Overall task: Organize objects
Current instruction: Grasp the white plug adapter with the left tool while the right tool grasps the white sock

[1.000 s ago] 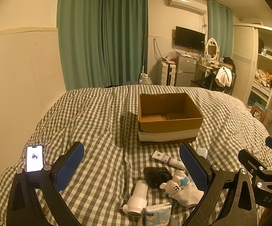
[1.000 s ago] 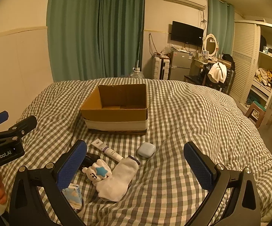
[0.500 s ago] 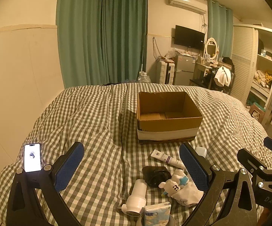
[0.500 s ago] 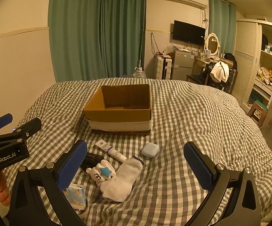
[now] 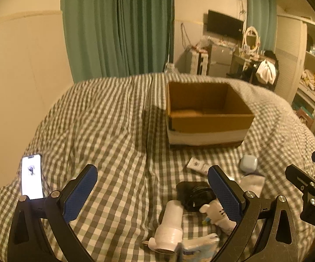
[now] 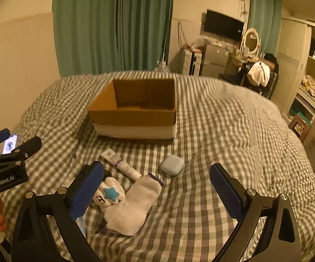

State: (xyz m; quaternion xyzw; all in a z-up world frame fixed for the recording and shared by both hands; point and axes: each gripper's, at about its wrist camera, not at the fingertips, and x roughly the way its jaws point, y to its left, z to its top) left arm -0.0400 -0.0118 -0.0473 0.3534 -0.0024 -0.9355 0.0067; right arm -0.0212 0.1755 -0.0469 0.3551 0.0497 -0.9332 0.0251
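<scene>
Left wrist view shows your left tongs [image 5: 150,187] and right tongs [image 6: 156,186], both spread and empty, now closer to the cardboard box [image 5: 207,113], with nothing packed yet.

- "GenRobot.AI" is printed in white on the black body of the left gripper [image 6: 4,150], seen in the right wrist view
- The letters "DA" are seen, cut off at the frame edge, on the right gripper [image 5: 310,174] in the left wrist view
- Print on the white tube [image 6: 120,163] cannot be read
</scene>
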